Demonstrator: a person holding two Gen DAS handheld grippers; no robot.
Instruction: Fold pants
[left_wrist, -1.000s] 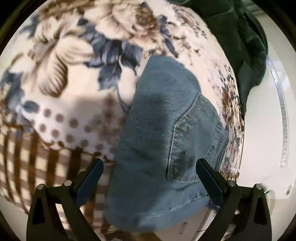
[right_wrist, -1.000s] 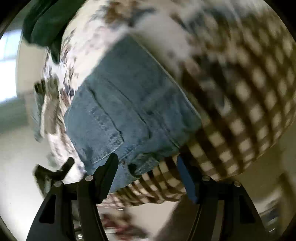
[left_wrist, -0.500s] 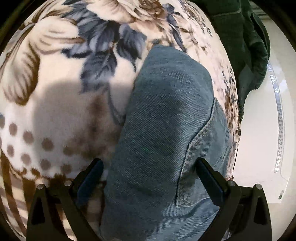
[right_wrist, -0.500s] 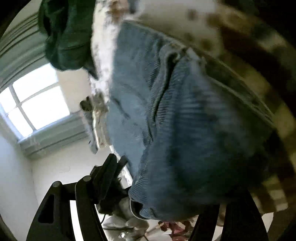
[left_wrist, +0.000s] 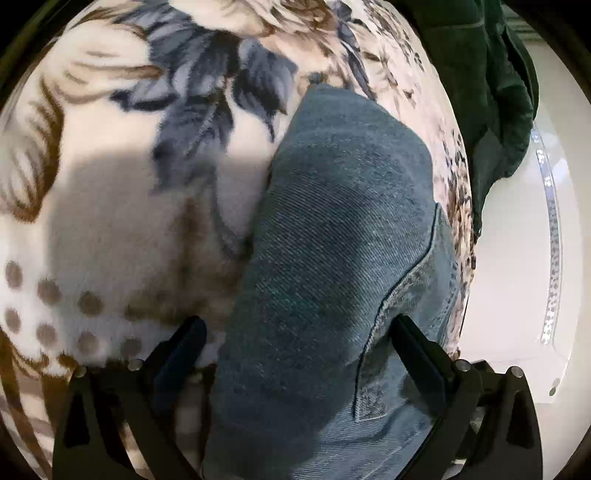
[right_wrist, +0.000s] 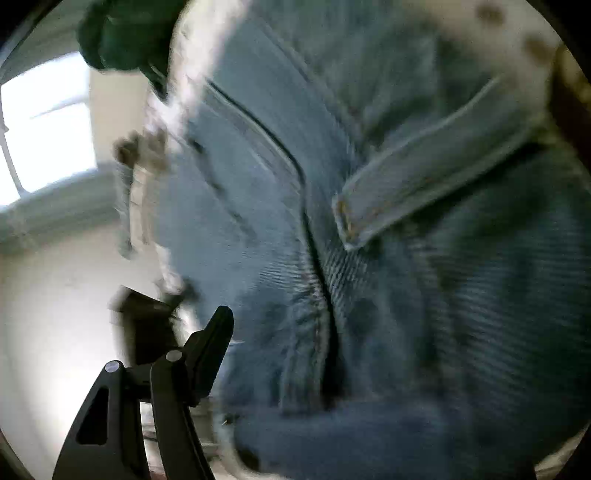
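Note:
Blue jeans (left_wrist: 332, 258) lie folded lengthwise on a floral blanket (left_wrist: 129, 184), back pocket toward the right. My left gripper (left_wrist: 297, 343) hangs open low over them, with the denim between its wide-set fingers (left_wrist: 184, 343) and neither pad pressing on it. In the blurred right wrist view the jeans (right_wrist: 369, 147) fill the frame, showing the waistband and a belt loop (right_wrist: 424, 184). My right gripper (right_wrist: 295, 332) stands open at the waistband edge. Only its left finger (right_wrist: 218, 343) shows, just beside the cloth. The other finger is hidden behind denim.
A dark green garment (left_wrist: 491, 92) lies at the far right edge of the blanket, also in the right wrist view (right_wrist: 125, 33). Beyond the blanket's right edge is white floor (left_wrist: 517, 277). A bright window (right_wrist: 44, 129) shows at left.
The left gripper sank closer to the jeans. The right gripper swung in and down to the waistband; denim now fills its view and covers its right finger.

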